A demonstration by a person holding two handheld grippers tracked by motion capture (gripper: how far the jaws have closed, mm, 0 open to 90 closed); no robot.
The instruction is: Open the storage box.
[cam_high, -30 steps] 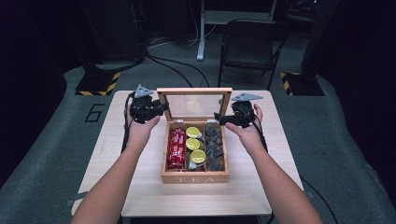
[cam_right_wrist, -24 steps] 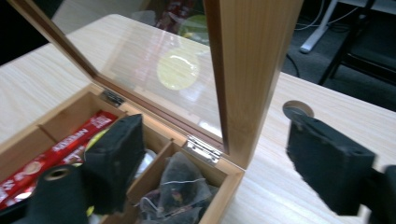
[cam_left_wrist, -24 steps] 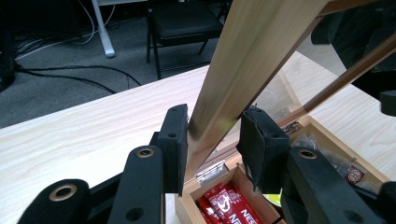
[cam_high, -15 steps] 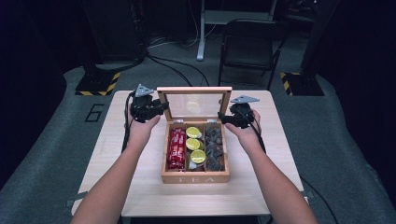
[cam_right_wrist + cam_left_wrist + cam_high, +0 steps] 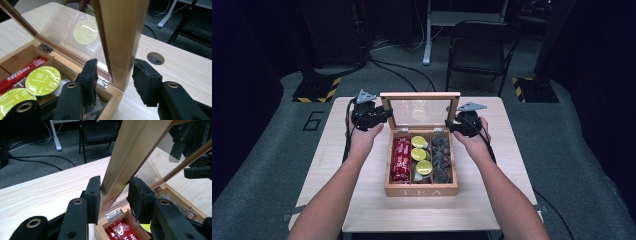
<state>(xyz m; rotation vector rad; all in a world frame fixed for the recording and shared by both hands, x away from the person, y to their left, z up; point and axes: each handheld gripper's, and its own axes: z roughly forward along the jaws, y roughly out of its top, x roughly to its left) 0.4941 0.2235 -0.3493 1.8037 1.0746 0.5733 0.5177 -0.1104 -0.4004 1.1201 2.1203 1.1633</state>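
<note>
On either side of the open tea box (image 5: 420, 189) we bracket its upright glass lid (image 5: 420, 111): the left gripper (image 5: 113, 200) clamps 1 side rail, the right gripper (image 5: 113, 81) has just been closing around the other, not yet pressing, so next we squeeze and lower it evenly.

The pale wooden tea box (image 5: 420, 190), at the frame's centre, holds red sachets (image 5: 401, 159), lime-green capsules (image 5: 420, 155) and dark packets (image 5: 442, 159); black-and-yellow hazard stripes (image 5: 317, 93) mark the upper-left floor.
</note>
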